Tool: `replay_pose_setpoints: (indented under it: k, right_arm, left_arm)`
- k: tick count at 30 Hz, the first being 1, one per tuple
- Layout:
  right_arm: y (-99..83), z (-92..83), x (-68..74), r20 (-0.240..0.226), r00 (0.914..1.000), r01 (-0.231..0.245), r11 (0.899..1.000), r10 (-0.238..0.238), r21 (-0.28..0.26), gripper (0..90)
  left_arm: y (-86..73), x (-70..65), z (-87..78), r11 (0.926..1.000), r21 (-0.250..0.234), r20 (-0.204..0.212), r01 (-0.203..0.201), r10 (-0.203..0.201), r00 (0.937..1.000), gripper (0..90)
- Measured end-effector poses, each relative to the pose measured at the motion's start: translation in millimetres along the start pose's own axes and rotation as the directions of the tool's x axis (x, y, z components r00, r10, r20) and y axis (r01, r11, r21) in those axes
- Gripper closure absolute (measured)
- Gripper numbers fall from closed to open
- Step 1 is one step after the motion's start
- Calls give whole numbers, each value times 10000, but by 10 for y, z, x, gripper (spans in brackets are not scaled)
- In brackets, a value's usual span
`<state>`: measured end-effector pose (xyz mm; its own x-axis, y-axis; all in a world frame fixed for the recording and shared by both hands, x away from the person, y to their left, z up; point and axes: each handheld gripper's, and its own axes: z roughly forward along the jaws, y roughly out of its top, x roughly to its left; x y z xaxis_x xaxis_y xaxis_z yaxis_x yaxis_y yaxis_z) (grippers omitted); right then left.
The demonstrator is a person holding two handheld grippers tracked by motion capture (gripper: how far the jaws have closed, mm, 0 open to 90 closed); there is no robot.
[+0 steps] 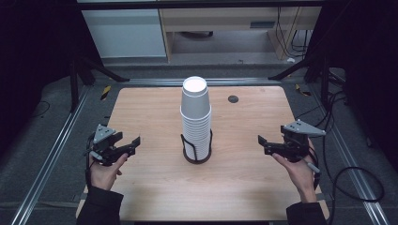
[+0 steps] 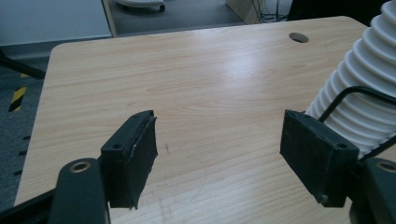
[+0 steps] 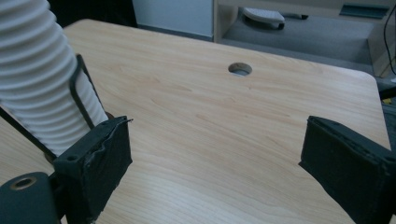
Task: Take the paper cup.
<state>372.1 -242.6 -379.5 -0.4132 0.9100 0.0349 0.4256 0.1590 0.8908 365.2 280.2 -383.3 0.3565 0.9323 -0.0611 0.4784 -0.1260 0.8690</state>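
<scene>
Stack of white paper cups (image 1: 195, 112) stands upright in a black wire holder (image 1: 197, 149) at table (image 1: 253, 183) centre, btwn the two grippers & well apart from both. L gripper (image 1: 133, 144) sits at near-left edge, jaws spread w/ nothing in them, cups to its right. R gripper (image 1: 263, 143) at near-right, jaws likewise apart & empty, cups to its left.

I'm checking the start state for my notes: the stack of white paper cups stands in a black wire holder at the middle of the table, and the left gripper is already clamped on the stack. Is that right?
Not quite. The left gripper holds nothing: in the high view it hovers well to the side of the stack of white paper cups, and in the left gripper view its jaws stand apart over bare table. The stack does stand in the black wire holder mid-table.
</scene>
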Motion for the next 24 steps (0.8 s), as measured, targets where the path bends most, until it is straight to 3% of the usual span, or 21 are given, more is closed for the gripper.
replay_pose_setpoints:
  k: [10, 18, 24]
  right_arm:
    - [129, -70, 135, -490, 9983, 278, 9983, -303, -515, 91]
    - [401, -20, 337, -1116, 9914, 586, 9940, -687, -919, 102]
    - [663, -12, 464, -1566, 9822, 852, 9891, -1036, -1203, 101]
  left_arm:
    - [9, -77, 11, 9991, 206, 170, -359, 355, 9992, 253]
    - [7, -52, 3, 9996, 35, 137, -274, 274, 9995, 234]
    - [-19, -51, 48, 9991, 240, -53, -357, 359, 9993, 250]
